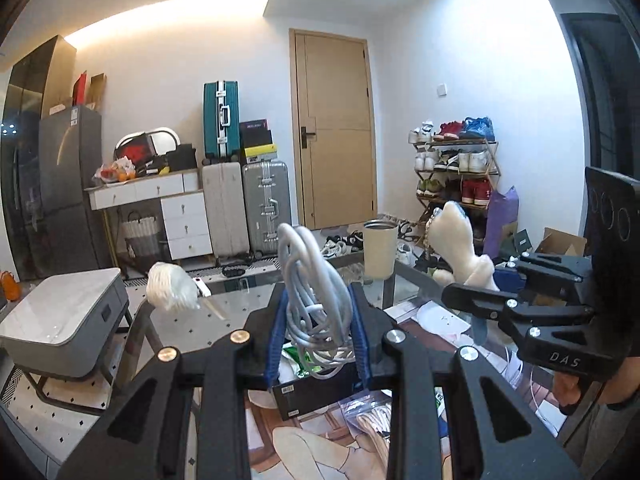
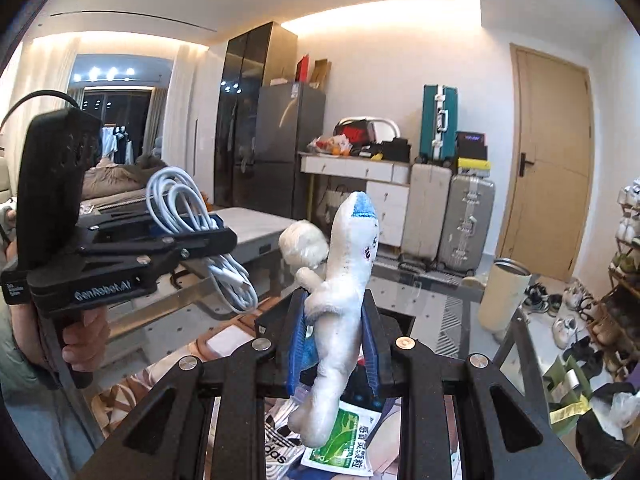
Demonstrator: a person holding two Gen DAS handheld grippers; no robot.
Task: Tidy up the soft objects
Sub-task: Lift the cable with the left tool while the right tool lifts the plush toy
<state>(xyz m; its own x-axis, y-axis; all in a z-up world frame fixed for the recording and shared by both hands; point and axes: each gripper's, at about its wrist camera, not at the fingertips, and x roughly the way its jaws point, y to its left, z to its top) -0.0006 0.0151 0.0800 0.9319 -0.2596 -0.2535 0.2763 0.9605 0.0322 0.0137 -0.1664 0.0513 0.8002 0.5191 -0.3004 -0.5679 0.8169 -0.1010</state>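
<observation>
The left tool (image 1: 318, 320) is clamped on a coiled white cable (image 1: 316, 280), its blue pads (image 1: 276, 340) pressed against the bundle from both sides, with loops standing above the fingers and a few hanging below. The right tool (image 2: 334, 344) is clamped on a white shark plush toy (image 2: 344, 292) around its middle, head up and tail dangling beneath. Both are held in the air over the glass desk (image 1: 240, 304), above an open black box (image 1: 316, 392) and a green sachet (image 2: 348, 440).

Judging from the task, both soft things are in transit to a place where they belong, possibly the box. To do this well, the grips should stay firm but not crushing, the two tools should be kept apart so that loops do not snag the plush, and each item is best lowered fully before the fingers part, since the slack cable could spring loose.

The box interior is mostly blocked by the tool bodies, so its contents and free room cannot be judged. A white bundled object (image 1: 172, 288) on the desk is hard to identify. The cable's plug ends are hidden in the coil.
</observation>
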